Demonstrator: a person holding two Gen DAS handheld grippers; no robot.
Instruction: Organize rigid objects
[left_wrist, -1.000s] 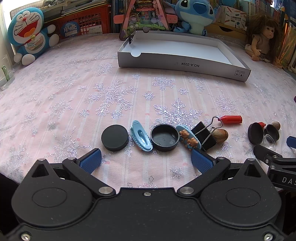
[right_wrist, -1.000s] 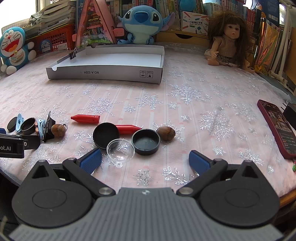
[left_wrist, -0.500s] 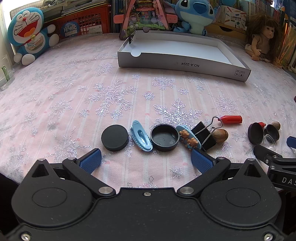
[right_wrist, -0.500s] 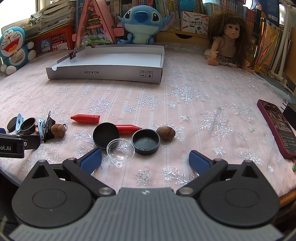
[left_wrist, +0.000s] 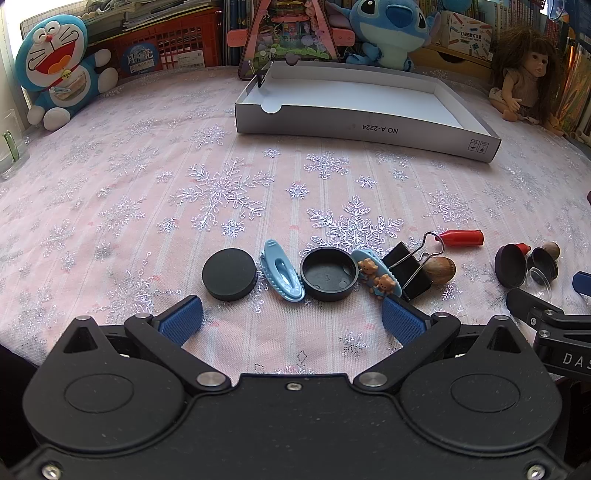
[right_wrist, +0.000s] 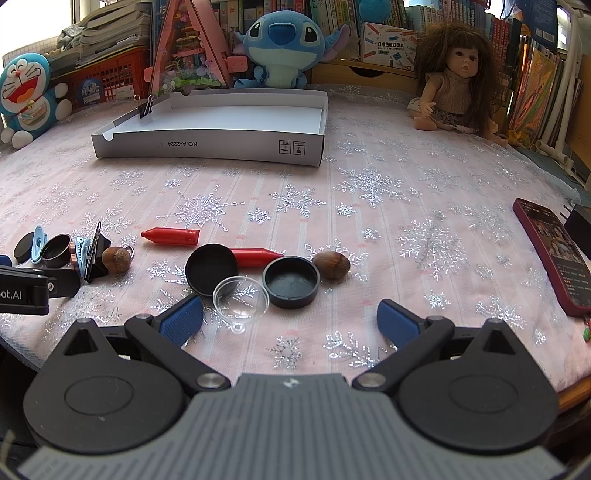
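Observation:
My left gripper (left_wrist: 291, 319) is open and empty, just short of a row of small things: a black lid (left_wrist: 229, 274), a light blue clip (left_wrist: 282, 275), an upturned black cap (left_wrist: 328, 273), a bear hair clip (left_wrist: 376, 278), a black binder clip (left_wrist: 408, 269) and a nut (left_wrist: 439, 269). My right gripper (right_wrist: 290, 326) is open and empty, behind a clear dome (right_wrist: 241, 297), a black lid (right_wrist: 211, 267), a black cap (right_wrist: 291, 282), a nut (right_wrist: 331, 265) and two red crayons (right_wrist: 171, 236) (right_wrist: 256, 257). A white box tray (left_wrist: 369, 129) lies far back, empty but for a clip.
A dark red phone (right_wrist: 554, 251) lies at the right table edge. A doll (right_wrist: 454, 85), a Stitch plush (right_wrist: 282, 44), a Doraemon plush (left_wrist: 59, 66) and a red crate (left_wrist: 162, 48) line the far side. A glass (left_wrist: 11, 147) stands far left.

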